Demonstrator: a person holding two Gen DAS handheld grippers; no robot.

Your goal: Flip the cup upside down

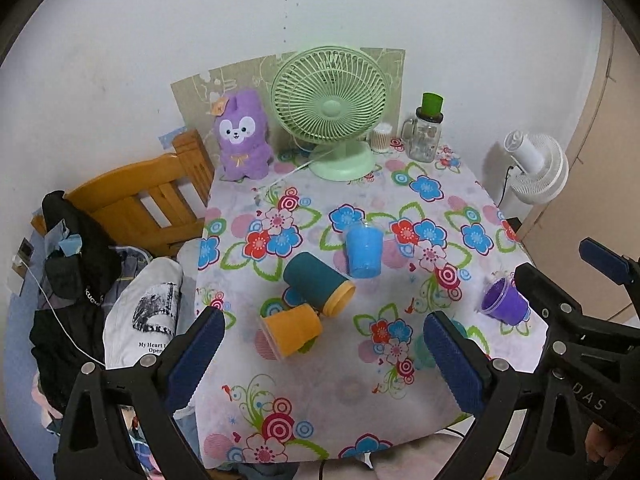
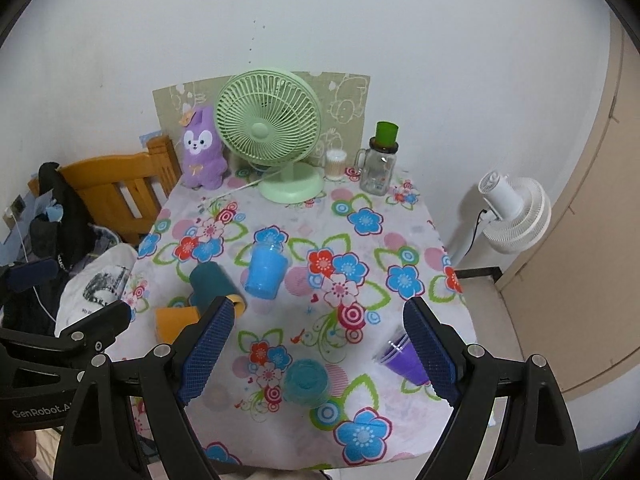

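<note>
Several cups lie on the flowered tablecloth (image 1: 400, 420). A light blue cup (image 1: 363, 251) stands upside down mid-table, also in the right wrist view (image 2: 265, 273). A dark teal cup with a yellow rim (image 1: 318, 282) and an orange cup (image 1: 291, 335) lie on their sides. A purple cup (image 1: 505, 302) lies on its side at the right edge. A teal cup (image 2: 307, 383) stands near the front, mostly hidden in the left view. My left gripper (image 1: 325, 354) is open above the orange cup. My right gripper (image 2: 318, 350) is open above the teal cup.
A green desk fan (image 1: 329, 109), a purple plush toy (image 1: 241, 136), a cotton-swab jar (image 1: 380, 138) and a glass mug with a green cup on top (image 1: 425, 136) stand at the back. A wooden chair with clothes (image 1: 132, 200) is left. A white floor fan (image 1: 536, 168) is right.
</note>
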